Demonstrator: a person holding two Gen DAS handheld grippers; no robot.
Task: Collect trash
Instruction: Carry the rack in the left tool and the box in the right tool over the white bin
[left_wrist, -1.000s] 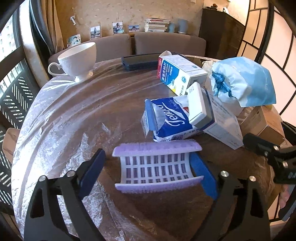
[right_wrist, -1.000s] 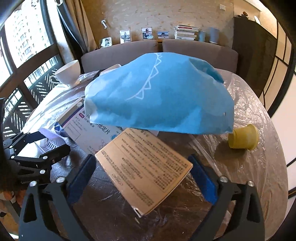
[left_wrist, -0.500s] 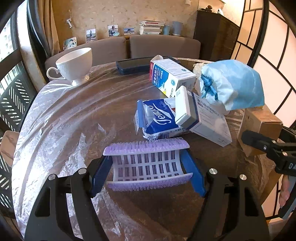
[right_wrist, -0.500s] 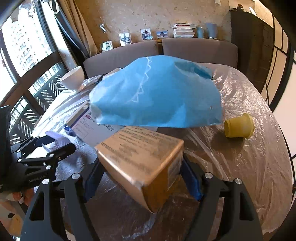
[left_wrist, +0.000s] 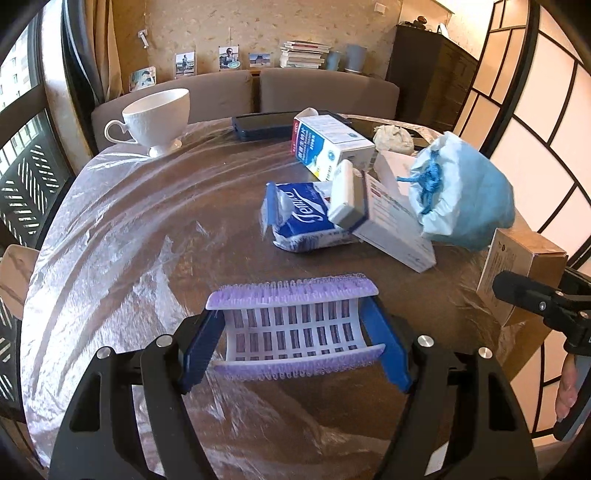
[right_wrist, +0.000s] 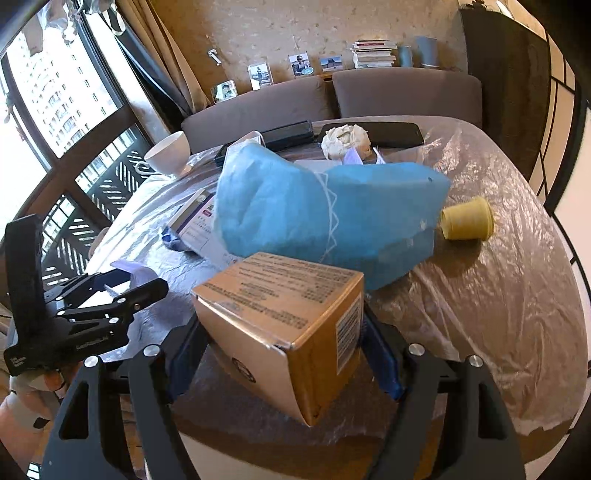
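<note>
My left gripper (left_wrist: 295, 339) is shut on a curved purple and white plastic grid piece (left_wrist: 291, 326), its blue pads pressing both ends, held just above the table. My right gripper (right_wrist: 284, 354) is shut on a tan cardboard box (right_wrist: 284, 317), lifted off the table and tilted. That box (left_wrist: 521, 269) and the right gripper's finger show at the right edge of the left wrist view. The left gripper (right_wrist: 107, 299) shows at the left of the right wrist view. A blue tissue pack (left_wrist: 306, 218), a white medicine box (left_wrist: 391, 225), a milk carton (left_wrist: 328, 146) and a blue bag (right_wrist: 325, 218) lie mid-table.
The round table (left_wrist: 122, 229) is covered in clear plastic film. A white teacup (left_wrist: 159, 118) stands far left, a dark tray (left_wrist: 262, 125) at the back, a crumpled paper ball (right_wrist: 345, 142) near it, a yellow cup (right_wrist: 467, 223) on its side at the right. Sofas stand behind.
Both grippers closed on their objects, the left on the purple grid, the right on the cardboard box. Both then lifted slightly; the box tipped up off the table.
</note>
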